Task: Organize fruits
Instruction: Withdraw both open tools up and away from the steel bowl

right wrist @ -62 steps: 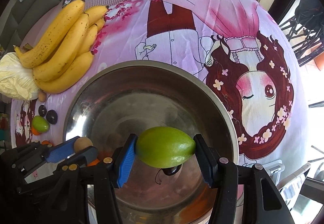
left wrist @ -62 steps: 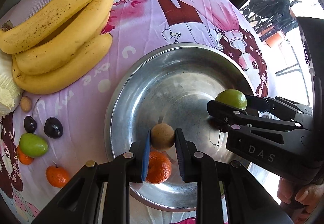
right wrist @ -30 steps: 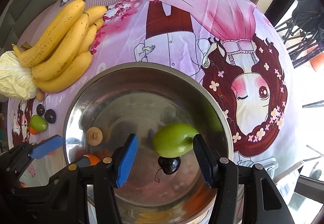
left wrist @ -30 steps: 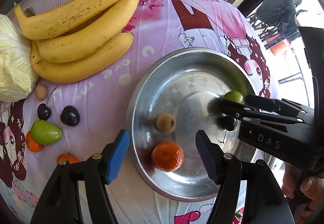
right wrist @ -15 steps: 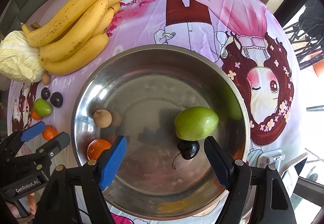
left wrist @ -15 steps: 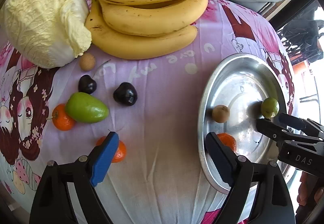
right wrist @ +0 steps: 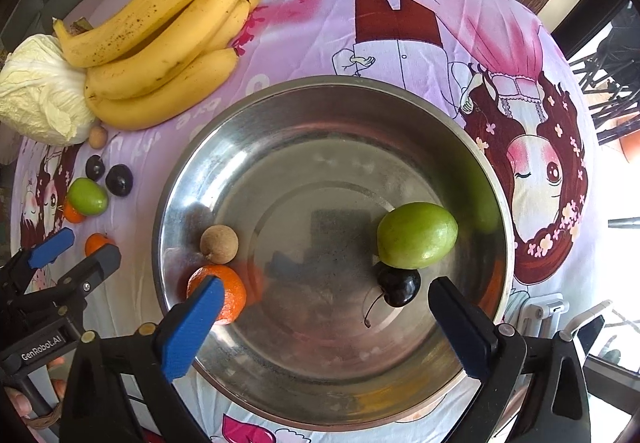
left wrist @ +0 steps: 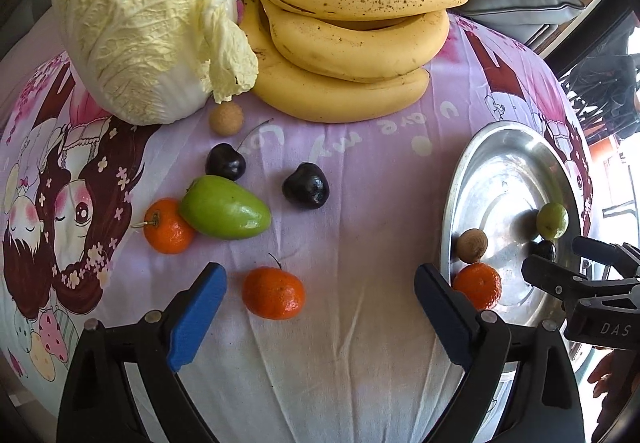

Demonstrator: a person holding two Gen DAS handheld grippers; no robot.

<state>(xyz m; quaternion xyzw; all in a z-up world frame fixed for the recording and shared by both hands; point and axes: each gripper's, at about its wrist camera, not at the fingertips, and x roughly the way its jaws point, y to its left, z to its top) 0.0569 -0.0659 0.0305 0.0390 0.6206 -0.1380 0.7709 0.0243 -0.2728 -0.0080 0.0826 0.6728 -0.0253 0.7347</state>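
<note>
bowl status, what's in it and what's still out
Left gripper and right gripper both opening, nothing held. Bowl holds green fruit, cherry, tangerine, longan. Nearest loose tangerine unobstructed.

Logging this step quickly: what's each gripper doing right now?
Left gripper: jaws opening, holding nothing, above the small orange tangerine.
Right gripper: jaws opening, holding nothing, over the round steel bowl.

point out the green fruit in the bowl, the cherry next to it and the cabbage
green fruit in the bowl (right wrist: 417,235), right wrist view, middle of its skin
cherry (right wrist: 401,287), right wrist view, centre of its dark body
cabbage (left wrist: 136,19), left wrist view, middle of its crinkled outer leaves
</note>
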